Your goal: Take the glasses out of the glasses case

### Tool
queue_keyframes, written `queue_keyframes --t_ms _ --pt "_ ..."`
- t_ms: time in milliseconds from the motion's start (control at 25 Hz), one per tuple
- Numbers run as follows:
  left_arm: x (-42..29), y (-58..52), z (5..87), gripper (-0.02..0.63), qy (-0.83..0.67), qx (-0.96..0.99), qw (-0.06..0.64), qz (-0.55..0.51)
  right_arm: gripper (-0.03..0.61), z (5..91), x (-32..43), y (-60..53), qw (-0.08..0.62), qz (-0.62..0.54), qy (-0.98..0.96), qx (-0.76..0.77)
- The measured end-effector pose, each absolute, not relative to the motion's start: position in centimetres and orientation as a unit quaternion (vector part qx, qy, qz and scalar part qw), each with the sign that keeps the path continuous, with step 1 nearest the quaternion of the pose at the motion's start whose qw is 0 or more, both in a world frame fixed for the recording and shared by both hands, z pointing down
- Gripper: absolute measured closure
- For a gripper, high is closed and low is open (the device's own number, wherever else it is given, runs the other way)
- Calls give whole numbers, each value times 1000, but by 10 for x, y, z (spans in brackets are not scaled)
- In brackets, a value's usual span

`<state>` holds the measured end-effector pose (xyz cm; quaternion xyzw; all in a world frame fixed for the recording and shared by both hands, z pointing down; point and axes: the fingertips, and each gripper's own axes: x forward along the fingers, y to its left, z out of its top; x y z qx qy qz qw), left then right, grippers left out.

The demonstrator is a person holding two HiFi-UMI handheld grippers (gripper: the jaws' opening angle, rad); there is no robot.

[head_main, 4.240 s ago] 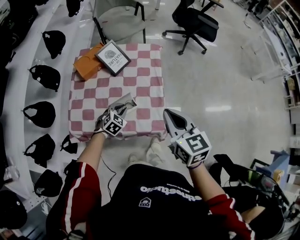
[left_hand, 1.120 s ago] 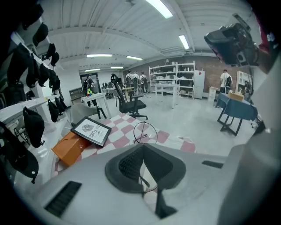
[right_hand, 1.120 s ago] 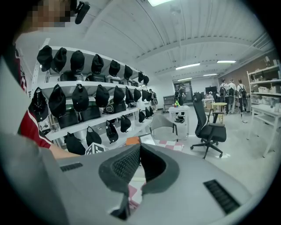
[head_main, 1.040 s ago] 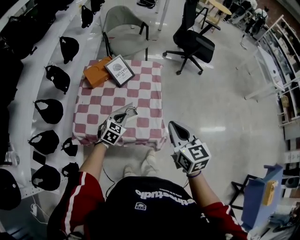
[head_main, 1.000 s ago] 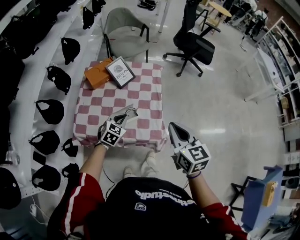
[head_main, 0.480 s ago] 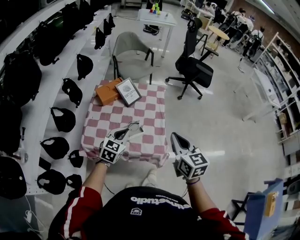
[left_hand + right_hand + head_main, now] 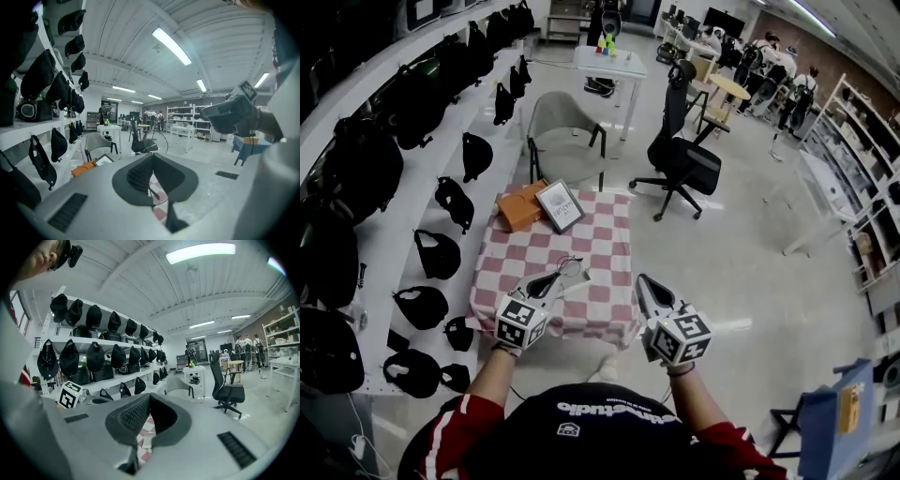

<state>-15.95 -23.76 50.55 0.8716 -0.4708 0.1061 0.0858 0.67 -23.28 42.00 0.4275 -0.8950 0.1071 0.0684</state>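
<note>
The left gripper (image 7: 555,278) has its two grey jaws pressed tight together. Pinched between them is a pair of thin black wire glasses (image 7: 571,271). In the left gripper view you can see a round rim and one thin arm sticking out past the jaws. The glasses hang in the air over the near edge of the small table with the red and white checked cloth (image 7: 581,239). They touch nothing but the jaws. The grip needs to be tight because the wire is so thin and could slip out.

The right gripper (image 7: 643,284) is to the right of the table, over the floor. Its jaws are closed too, but there is nothing in them. I think it is just waiting out of the way.

At the far left corner of the table lies a flat orange box (image 7: 517,208). It may be the glasses case, but I cannot be sure. A small white card in a dark frame (image 7: 559,204) leans on it.

The glasses look to be out, so I think the job is nearly done.
</note>
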Motion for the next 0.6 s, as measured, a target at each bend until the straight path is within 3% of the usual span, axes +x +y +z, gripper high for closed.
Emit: queue_keyframes --t_ms 600 --pt "-167 -196 402 604 -468 882 58 -18 584 370 1 -210 24 84 -897 434"
